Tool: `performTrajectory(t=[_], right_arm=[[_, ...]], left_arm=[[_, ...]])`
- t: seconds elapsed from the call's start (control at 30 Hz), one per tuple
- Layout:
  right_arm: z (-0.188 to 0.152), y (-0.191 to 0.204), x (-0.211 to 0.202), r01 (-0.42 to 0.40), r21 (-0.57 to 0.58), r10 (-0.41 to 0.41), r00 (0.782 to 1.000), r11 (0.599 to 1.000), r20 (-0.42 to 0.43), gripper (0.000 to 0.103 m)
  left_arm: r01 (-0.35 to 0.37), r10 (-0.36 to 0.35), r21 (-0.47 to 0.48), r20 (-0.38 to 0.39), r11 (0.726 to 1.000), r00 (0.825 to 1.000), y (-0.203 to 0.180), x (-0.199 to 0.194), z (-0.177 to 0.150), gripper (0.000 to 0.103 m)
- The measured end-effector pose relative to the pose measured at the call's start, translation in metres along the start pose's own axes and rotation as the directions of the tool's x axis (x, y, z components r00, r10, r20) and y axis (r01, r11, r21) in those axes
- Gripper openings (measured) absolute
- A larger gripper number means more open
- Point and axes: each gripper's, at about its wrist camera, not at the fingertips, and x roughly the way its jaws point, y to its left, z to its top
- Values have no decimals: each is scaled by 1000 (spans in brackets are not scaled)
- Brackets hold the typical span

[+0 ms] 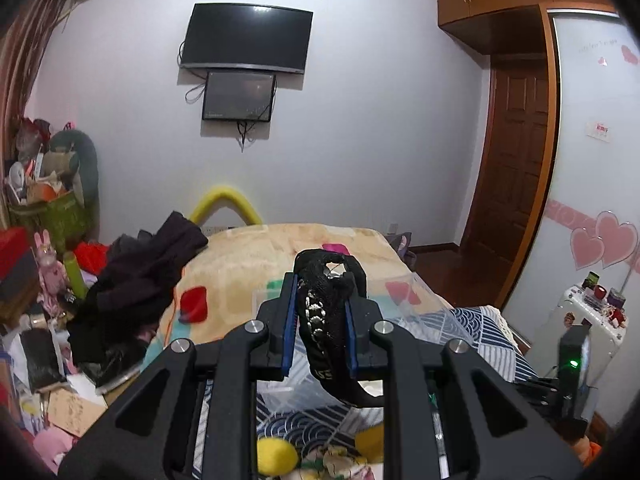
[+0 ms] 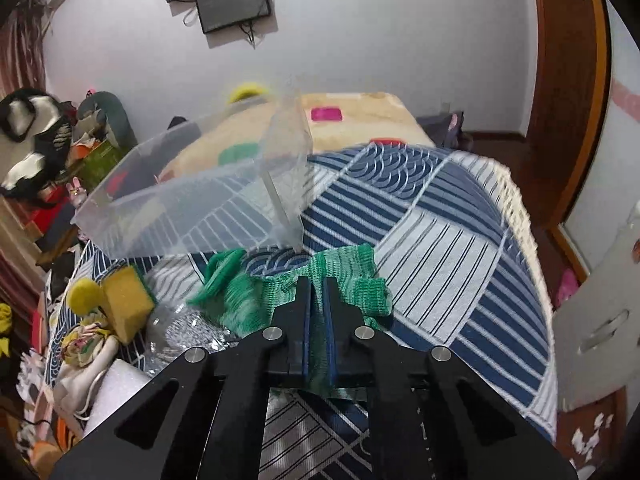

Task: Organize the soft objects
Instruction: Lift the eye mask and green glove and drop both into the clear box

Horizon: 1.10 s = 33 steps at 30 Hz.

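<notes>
My left gripper (image 1: 321, 292) is shut on a black mesh cloth with silver beading (image 1: 326, 312) and holds it up above the bed. The cloth hangs down between the fingers. My right gripper (image 2: 319, 284) is shut on a green knitted cloth (image 2: 352, 280) that lies on the blue striped bedspread (image 2: 440, 220). A clear plastic bin (image 2: 192, 196) sits just beyond the green cloth, tilted, and shows faintly in the left wrist view (image 1: 288, 392). A yellow sponge (image 2: 128, 300) and a yellow ball (image 2: 82, 292) lie to the left.
A pile of dark clothes (image 1: 136, 280) sits at the bed's left side. A beige blanket (image 1: 280, 248) covers the far bed. A clear plastic bottle (image 2: 176, 332) and a white pouch (image 2: 80, 368) lie left of my right gripper. Clutter fills the left floor; a wooden door (image 1: 516, 160) is right.
</notes>
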Motion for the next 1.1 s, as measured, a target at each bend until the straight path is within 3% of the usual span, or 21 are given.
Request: performTrajectory(t=[0.1, 0.13, 0.2, 0.23, 0.27, 0.5, 0.57, 0.63, 0.9, 1.1], right_arm=[[4, 9, -10, 17, -61, -16, 1000, 998, 23, 8], [4, 12, -13, 50, -69, -47, 998, 996, 34, 13], [4, 11, -14, 50, -69, -47, 998, 996, 38, 46], [6, 11, -13, 47, -66, -45, 998, 997, 39, 75], [5, 9, -13, 51, -60, -47, 997, 997, 58, 85], [1, 3, 18, 72, -57, -75, 996, 996, -54, 81], [-2, -4, 27, 49, -32, -52, 995, 998, -80, 60], [-2, -8, 27, 45, -20, -47, 996, 999, -77, 49], [6, -14, -3, 60, -11, -60, 998, 998, 6, 16], [20, 0, -29, 61, -45, -56, 993, 997, 107, 13]], left_arm=[[-14, 14, 3, 8, 1000, 1000, -1, 8, 8, 20], [-19, 19, -1, 7, 1000, 1000, 0, 12, 9, 20], [-23, 23, -16, -5, 1000, 1000, 4, 23, 13, 20], [-24, 24, -22, -11, 999, 1000, 6, 28, 14, 20], [-35, 35, -27, -16, 999, 999, 8, 35, 14, 20], [-49, 43, -73, -89, 996, 995, 21, 79, 3, 20], [-54, 45, -74, -115, 996, 992, 20, 89, -5, 20], [-55, 45, -63, -138, 996, 989, 18, 97, -11, 20], [-38, 30, -30, -233, 999, 972, 6, 123, -32, 20], [-30, 22, -20, -323, 999, 946, 3, 140, -47, 20]])
